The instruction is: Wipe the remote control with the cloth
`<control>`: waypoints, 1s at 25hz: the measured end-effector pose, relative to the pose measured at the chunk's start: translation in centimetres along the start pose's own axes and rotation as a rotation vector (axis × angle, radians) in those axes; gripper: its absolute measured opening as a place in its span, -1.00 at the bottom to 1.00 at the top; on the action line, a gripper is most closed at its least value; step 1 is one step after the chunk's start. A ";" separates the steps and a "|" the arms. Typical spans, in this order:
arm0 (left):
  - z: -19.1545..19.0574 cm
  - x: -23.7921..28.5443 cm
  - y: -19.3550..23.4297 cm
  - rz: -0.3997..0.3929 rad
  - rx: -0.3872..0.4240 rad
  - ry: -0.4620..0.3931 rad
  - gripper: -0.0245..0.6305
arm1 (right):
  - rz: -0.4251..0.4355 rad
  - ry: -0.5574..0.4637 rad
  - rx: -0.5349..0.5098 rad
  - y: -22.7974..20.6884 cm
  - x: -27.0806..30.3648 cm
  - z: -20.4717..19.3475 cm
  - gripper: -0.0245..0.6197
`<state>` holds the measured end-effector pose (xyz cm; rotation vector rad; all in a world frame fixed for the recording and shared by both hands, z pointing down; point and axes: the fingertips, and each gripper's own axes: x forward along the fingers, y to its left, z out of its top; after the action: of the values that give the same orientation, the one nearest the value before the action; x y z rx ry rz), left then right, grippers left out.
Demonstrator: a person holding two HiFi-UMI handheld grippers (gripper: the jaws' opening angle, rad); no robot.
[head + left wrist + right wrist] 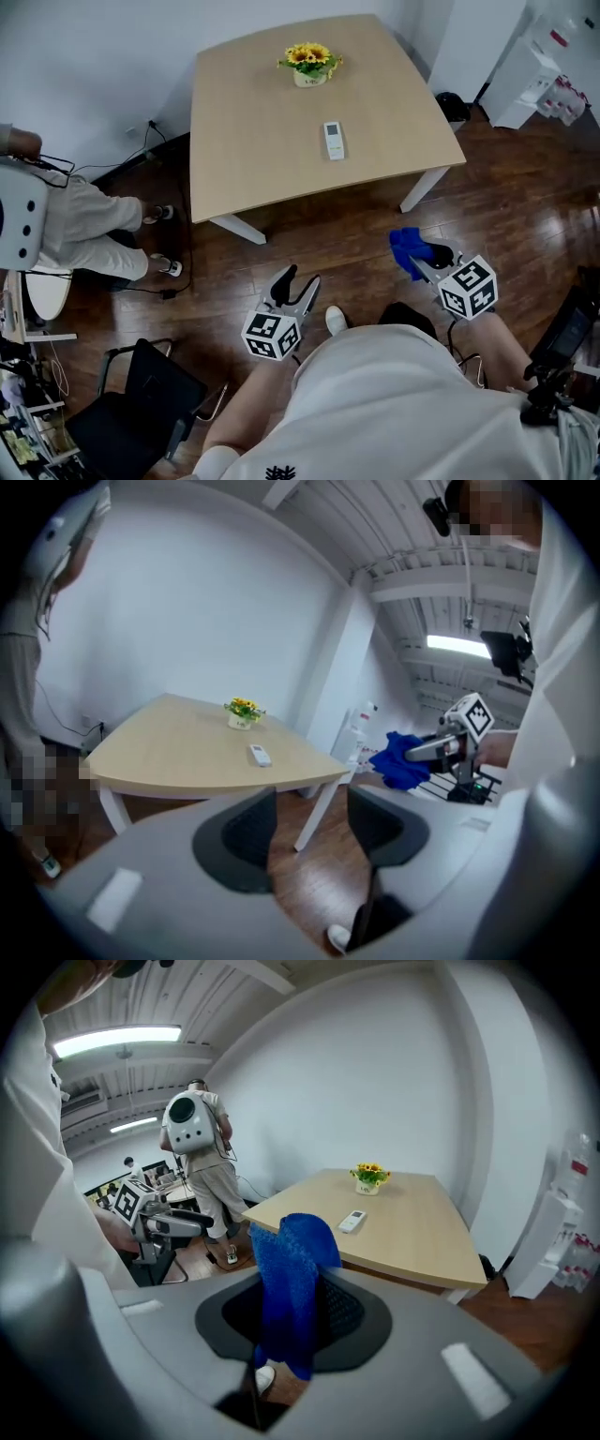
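A white remote control (334, 140) lies on the light wooden table (253, 150), near its front right part; it also shows in the left gripper view (260, 755) and the right gripper view (352, 1222). Both grippers hang over the dark wood floor, well short of the table's front edge. My right gripper (417, 255) is shut on a blue cloth (405, 246), which drapes up and over between its jaws (291, 1279). My left gripper (298, 279) is open with nothing between its jaws (309, 827).
A small pot of yellow flowers (310, 66) stands at the table's far side. A person sits at the left (84, 220), with cables on the floor nearby. A black chair (141, 398) is at the lower left, and a white unit (530, 75) and dark bin (453, 106) at the right.
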<state>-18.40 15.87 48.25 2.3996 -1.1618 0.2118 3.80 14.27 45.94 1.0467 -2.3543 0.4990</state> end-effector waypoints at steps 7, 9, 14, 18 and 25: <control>0.8 -0.9 -4.6 -0.019 0.045 -0.084 -0.27 | -0.004 -0.073 -0.043 1.2 -4.8 0.3 -0.65; 1.3 -1.4 -7.2 -0.038 0.050 -0.116 -0.36 | -0.005 -0.099 -0.049 1.9 -7.7 -0.5 -0.65; 1.1 -1.1 -15.1 -0.060 0.135 -0.132 -0.45 | -0.007 -0.148 -0.032 1.8 -14.5 -3.6 -0.65; 0.0 -0.7 -19.6 -0.022 0.145 -0.096 -0.52 | 0.013 -0.150 -0.034 1.2 -17.6 -5.9 -0.65; -4.1 -3.1 -25.0 -0.013 0.164 -0.042 -0.52 | 0.032 -0.177 -0.026 2.8 -20.0 -11.1 -0.65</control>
<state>-0.72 33.34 42.33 2.5651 -1.1888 0.2625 16.44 33.29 42.80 1.0818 -2.5286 0.4003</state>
